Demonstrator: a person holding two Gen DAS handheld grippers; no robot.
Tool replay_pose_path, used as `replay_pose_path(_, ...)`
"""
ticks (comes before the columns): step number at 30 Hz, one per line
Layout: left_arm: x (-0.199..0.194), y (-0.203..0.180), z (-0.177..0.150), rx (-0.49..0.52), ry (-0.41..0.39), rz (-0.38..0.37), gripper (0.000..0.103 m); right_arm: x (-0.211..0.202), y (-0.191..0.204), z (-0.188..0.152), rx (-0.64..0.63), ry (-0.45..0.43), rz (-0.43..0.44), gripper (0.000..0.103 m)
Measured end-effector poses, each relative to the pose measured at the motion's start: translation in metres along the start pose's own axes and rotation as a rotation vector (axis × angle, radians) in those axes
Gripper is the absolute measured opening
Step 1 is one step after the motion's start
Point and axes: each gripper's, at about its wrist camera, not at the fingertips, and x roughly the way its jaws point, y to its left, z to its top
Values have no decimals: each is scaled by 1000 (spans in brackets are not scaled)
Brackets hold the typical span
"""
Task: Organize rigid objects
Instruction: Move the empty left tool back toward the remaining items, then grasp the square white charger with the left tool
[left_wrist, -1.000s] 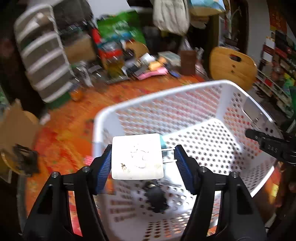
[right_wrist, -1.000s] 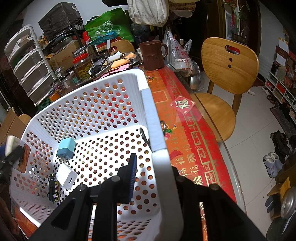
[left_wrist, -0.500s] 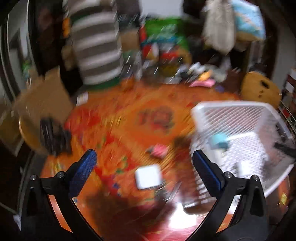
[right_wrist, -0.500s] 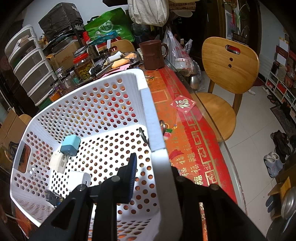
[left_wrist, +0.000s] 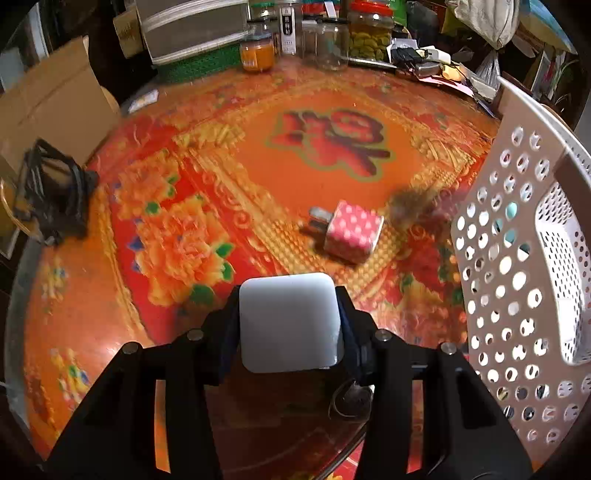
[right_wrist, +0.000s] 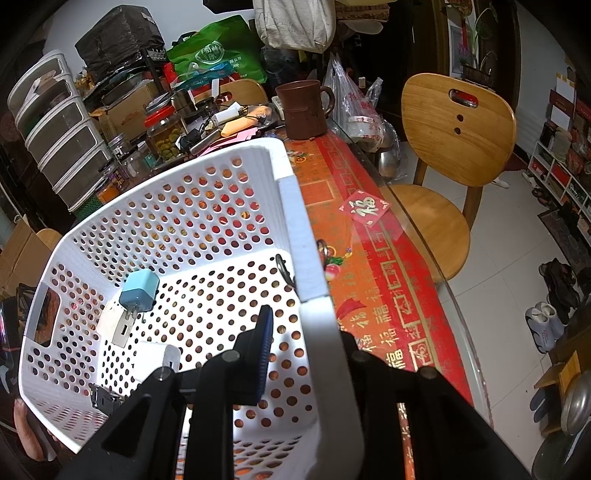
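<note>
Gripping another white charger (left_wrist: 289, 322) now.

Left wrist view: close above orange-red tablecloth (left_wrist: 332, 155), aimed steeply down, basket wall at right edge.
Right wrist view: sits at white basket (right_wrist: 291, 206) rim, looks down into it and out over table edge toward wooden chair (right_wrist: 454, 147).
Shared: basket, tablecloth, jars at table's far side.

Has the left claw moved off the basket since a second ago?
Yes. The left claw swung left from above the white basket to the tablecloth, closing onto a white block.
</note>
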Motion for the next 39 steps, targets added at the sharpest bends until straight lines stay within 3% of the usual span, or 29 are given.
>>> replay_pose_path(3,-18,3,9,3,-49,20,44,0,0,0,-1,-1,1,24)
replay_pose_path(9,-91,16,20,-24,-196,69,44,0,-1,1,0,-3,2,24)
replay_pose_path(19,-169,1,29,-1,-297,50,44,0,-1,0,-2,-2,1,24)
replay_pose_path(27,-193,-27,30,29,-323,37,44,0,-1,0,-1,-2,1,24)
replay_pose_path(39,-189,-73,31,102,-318,20,45,0,1,0,-4,-3,4,24)
